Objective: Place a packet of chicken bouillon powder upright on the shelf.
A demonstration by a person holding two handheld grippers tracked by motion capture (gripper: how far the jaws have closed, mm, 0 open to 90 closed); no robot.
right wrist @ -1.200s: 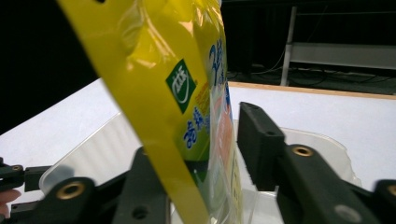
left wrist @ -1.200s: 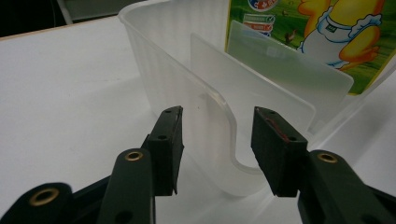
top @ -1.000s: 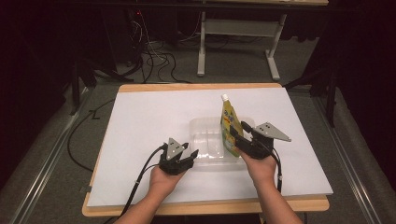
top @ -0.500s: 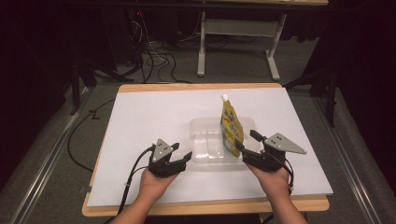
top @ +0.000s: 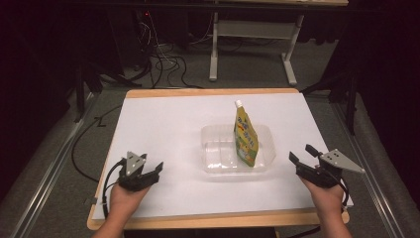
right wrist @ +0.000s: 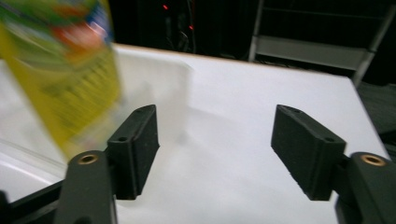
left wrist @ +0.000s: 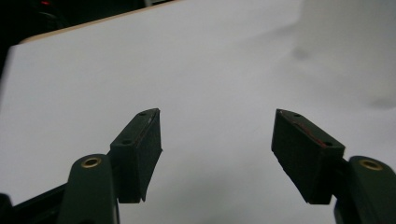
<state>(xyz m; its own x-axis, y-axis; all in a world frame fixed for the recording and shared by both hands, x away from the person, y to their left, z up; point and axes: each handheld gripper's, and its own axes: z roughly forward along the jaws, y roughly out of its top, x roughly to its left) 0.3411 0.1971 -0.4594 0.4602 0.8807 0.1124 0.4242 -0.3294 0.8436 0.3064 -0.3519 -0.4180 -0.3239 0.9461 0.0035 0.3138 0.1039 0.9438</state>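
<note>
Upright in the clear plastic tray (top: 214, 148), the yellow-green spouted pouch (top: 245, 135) is standing toward the tray's right side, its white cap pointing up and slightly away from the person. In the right gripper view the pouch (right wrist: 65, 70) is showing blurred at the upper left, beyond the left-hand jaw, with a pale tray wall (right wrist: 159, 84) behind it. The tray is sitting near the middle of the white sheet (top: 163, 129) that is covering the wooden table (top: 208, 92).

Both grippers are resting well apart from the tray, one to each side. The left gripper (top: 157, 168) is lying low over the sheet near the table's front left corner, held in the person's left hand (top: 123, 197); its jaws have just been opening and are standing wide apart with nothing between them, only bare white sheet (left wrist: 215, 74) showing past the left gripper (left wrist: 215, 140). The right gripper (top: 303, 154) is hovering near the sheet's right edge, in the right hand (top: 328, 192); its jaws have been closing a touch yet are gaping wide, nothing caught between the pads of the right gripper (right wrist: 215, 140).
</note>
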